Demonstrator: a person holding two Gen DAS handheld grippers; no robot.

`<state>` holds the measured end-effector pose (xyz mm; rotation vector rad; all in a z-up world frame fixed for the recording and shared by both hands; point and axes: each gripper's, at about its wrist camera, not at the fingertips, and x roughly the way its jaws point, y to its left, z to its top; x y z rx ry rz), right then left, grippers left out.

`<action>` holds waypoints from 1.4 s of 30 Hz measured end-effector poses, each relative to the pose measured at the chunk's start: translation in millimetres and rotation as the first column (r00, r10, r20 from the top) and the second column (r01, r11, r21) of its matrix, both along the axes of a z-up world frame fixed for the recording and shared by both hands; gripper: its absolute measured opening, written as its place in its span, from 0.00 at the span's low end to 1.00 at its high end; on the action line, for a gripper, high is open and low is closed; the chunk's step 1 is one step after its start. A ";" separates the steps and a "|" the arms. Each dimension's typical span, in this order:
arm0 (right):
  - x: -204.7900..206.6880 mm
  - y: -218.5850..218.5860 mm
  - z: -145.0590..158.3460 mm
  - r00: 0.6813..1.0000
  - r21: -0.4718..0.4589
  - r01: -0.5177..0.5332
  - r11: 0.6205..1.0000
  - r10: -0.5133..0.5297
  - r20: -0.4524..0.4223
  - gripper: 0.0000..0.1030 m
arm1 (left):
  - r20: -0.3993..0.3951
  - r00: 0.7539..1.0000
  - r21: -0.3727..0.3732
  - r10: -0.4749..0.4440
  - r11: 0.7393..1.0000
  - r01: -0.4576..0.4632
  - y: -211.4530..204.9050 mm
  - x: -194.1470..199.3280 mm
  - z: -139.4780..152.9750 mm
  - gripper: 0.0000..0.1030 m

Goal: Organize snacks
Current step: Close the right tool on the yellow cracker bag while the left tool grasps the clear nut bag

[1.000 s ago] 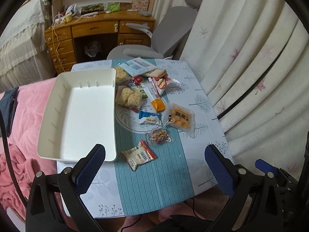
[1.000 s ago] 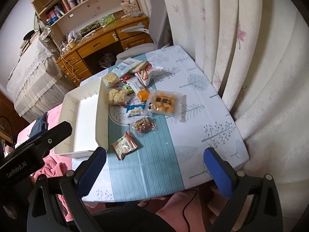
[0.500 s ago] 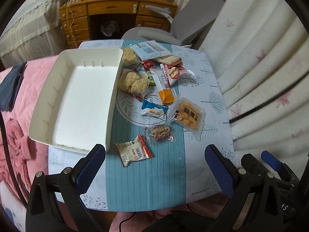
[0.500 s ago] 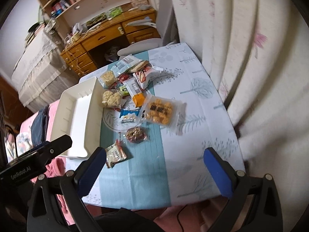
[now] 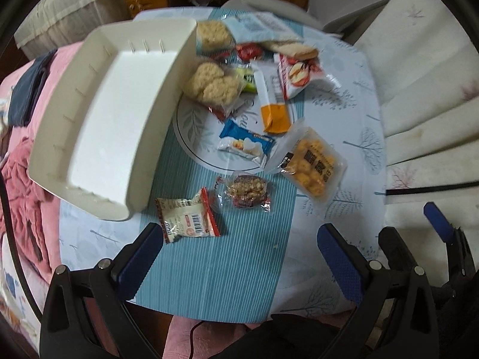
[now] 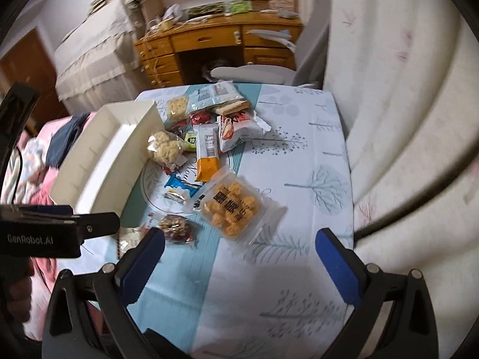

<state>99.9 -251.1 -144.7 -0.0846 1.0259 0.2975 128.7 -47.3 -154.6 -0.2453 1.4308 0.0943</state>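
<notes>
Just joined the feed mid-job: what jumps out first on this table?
A scatter of snack packets runs down the table's middle, the bright orange puffs bag nearest the curtain side. Beside them on the left sits a big white tray, with nothing in it. Both grippers, left and right, hover open.

In your left wrist view, the tray [image 5: 98, 113] occupies the left of the table [image 5: 353, 89]. Snack packets lie right of it: rice cakes [image 5: 212, 85] against its wall, nut packet [image 5: 247, 191] below centre, barcode packet [image 5: 187, 217] lower left of that.
</notes>
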 end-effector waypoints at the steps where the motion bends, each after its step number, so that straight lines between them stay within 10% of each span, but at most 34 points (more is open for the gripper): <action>1: 4.3 0.8 -5.1 0.999 -0.007 -0.033 0.999 0.033 0.010 0.98 | -0.018 1.000 0.005 0.006 1.000 -0.005 -2.3 3.3 -6.4 0.99; 29: 64.1 41.0 -138.2 0.838 -0.157 -0.538 0.828 0.545 0.004 0.98 | -0.325 0.943 0.069 0.075 0.996 -0.055 -17.4 63.5 -163.0 0.91; 42: 71.5 32.7 -151.5 0.861 -0.104 -0.509 0.855 0.505 -0.060 0.87 | -0.306 0.947 0.058 0.092 0.995 -0.078 -25.4 72.9 -176.6 0.82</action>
